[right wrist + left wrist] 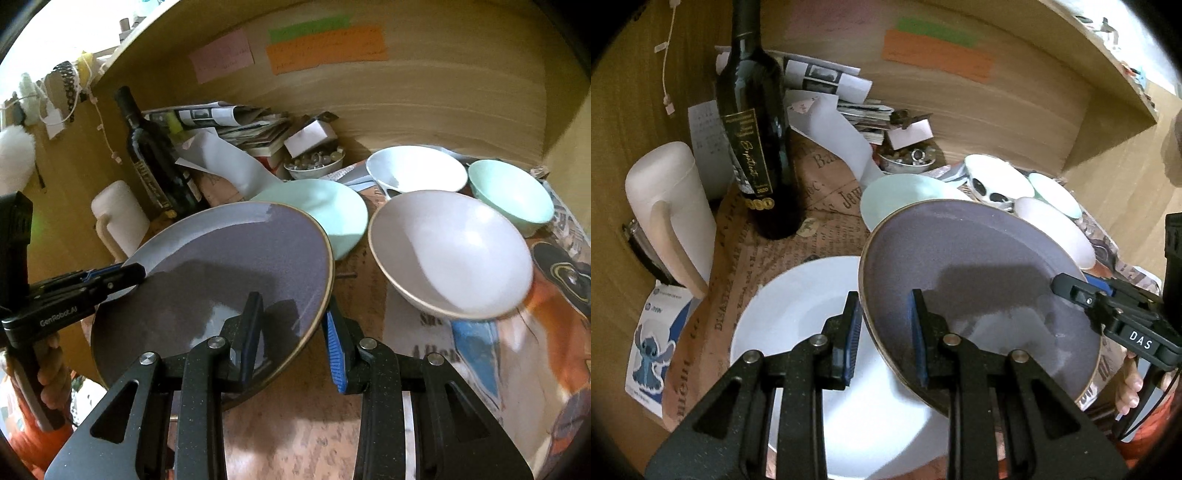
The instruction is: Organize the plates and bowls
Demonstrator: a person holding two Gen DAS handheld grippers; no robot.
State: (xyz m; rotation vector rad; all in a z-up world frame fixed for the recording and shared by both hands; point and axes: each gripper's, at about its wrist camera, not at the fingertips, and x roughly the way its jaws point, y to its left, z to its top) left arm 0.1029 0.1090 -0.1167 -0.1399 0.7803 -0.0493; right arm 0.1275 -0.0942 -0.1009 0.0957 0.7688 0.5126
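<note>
Sitting tilted across the middle of both views is the big purple plate (982, 280), a matte grey-violet thing with a thin brownish-gold rim and a glossy patch where the light hits it, held up off the newspaper-covered table (768, 266) by both claws at once. Left gripper (884, 332) has its blue-padded fingers straddling the plate's near-left edge, one finger under the rim and one on the top face, so it's clamped on the plate; right gripper (295, 332) does the same thing on the opposite edge, one finger on top, one outside the rim. Under the plate's left side lies a white plate (798, 332), flat on the table. Behind it sits a pale mint plate (325, 210), partly covered by the purple one. Off to the right there's a pinkish-white bowl (450, 251) with a tan rim, then a white bowl (417, 170) and a mint bowl (513, 192) further back near the wooden wall. A dark wine bottle (753, 129) and a white mug (672, 206) stand at the left, well apart from the bowls.
</note>
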